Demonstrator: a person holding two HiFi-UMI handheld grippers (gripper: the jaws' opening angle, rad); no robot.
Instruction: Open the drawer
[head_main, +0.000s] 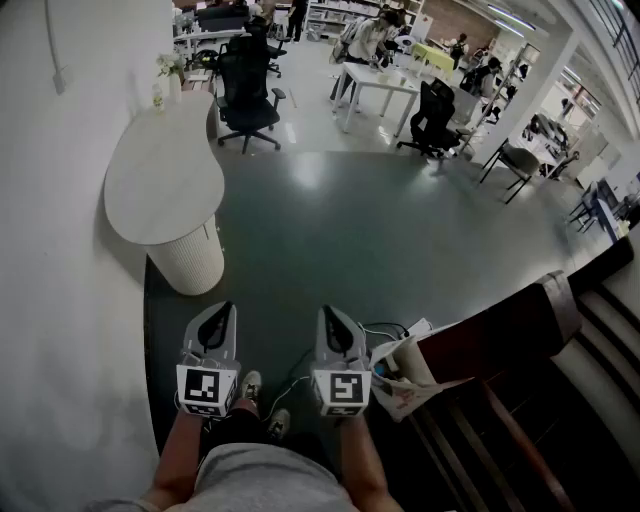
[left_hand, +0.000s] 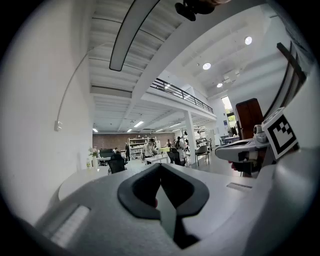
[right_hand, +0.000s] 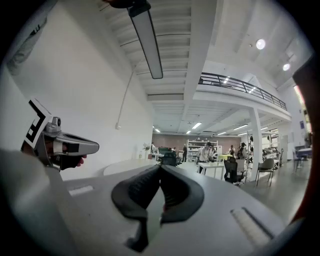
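Left gripper (head_main: 217, 322): jaws closed, nothing between.
Right gripper (head_main: 336, 322): jaws closed, empty.
Drawer: none ahead of jaws; find it first.

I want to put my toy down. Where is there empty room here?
The white rounded tabletop beside the white wall is mostly bare; small things stand only at its far end. The dark glossy floor between it and the black office chairs is open. It is crowded around the white desks at the back.
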